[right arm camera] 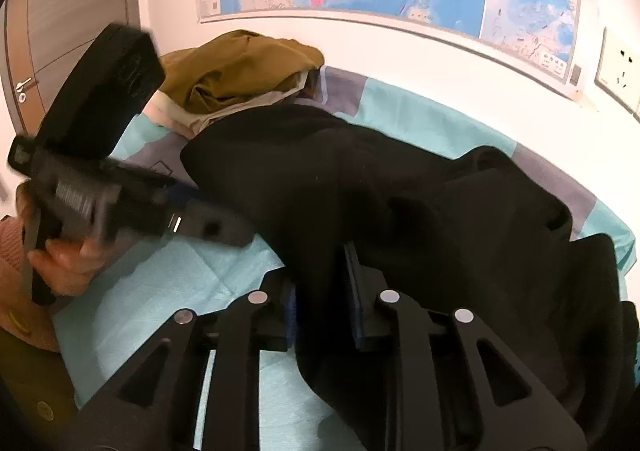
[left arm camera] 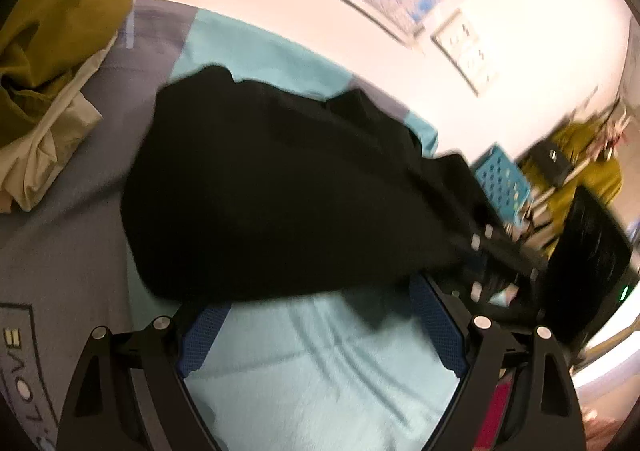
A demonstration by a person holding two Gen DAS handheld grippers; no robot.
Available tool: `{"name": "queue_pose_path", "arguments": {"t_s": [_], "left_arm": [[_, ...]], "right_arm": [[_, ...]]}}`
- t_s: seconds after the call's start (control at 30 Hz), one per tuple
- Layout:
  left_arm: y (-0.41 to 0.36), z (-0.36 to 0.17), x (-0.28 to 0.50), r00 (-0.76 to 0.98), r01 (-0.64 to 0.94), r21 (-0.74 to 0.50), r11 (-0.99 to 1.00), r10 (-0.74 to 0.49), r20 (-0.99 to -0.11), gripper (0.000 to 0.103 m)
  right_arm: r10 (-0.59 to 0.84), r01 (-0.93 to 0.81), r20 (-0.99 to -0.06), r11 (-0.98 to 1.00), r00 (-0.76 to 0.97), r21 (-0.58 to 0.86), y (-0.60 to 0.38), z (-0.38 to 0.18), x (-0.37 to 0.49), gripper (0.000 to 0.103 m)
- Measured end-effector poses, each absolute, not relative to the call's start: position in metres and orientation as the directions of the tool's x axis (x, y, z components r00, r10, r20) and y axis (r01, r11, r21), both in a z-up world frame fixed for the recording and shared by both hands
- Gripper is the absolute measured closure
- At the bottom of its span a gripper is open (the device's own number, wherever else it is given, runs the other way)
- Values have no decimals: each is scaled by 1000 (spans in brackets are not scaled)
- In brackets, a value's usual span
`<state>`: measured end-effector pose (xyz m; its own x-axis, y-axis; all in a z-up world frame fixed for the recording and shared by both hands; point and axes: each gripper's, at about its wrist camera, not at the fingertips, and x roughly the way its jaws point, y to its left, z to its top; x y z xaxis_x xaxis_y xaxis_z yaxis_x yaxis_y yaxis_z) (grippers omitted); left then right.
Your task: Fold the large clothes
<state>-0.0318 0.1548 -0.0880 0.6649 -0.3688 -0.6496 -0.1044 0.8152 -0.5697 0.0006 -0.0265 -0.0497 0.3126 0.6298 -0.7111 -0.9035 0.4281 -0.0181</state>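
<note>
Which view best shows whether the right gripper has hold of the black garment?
The right wrist view: there the right gripper has its jaws close together with a fold of the black garment pinched between them. The left wrist view shows that gripper only as a blurred dark body at the right edge, its fingertips hidden by cloth.

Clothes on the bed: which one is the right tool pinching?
The black garment, spread across the turquoise sheet, runs between the right tool's fingers. The olive-brown garment lies bunched by the wall, untouched.
</note>
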Motion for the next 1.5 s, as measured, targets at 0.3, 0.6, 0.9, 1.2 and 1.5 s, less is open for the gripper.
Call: {"name": "queue_pose_path", "arguments": {"t_s": [0.3,0.6,0.9,1.2,1.5], "left_arm": [[153,-88,-7,646,-101,-629,771,-430,-631,17],[158,-95,8,624,-125,-663,738,-461,-631,16],[175,-98,-3,657,-130,-715,687,-481,-581,13],[172,-97,1,642,-158,-641,752,-415,-645,29],[163,-93,21,592,-176,-505,845,-319,-740,43]], "right_arm": [[661,-890,-699,450,274,77,-44,-47,1,74],[783,-784,-595,479,179,395,-126,-32,-11,42],[758,-503,-596,635,263,586,-229,-60,-10,27],[664,-232,-614,736,426,636,-264,-79,32,15],[596,-146,-586,758,549,635,-242,-82,71,10]]}}
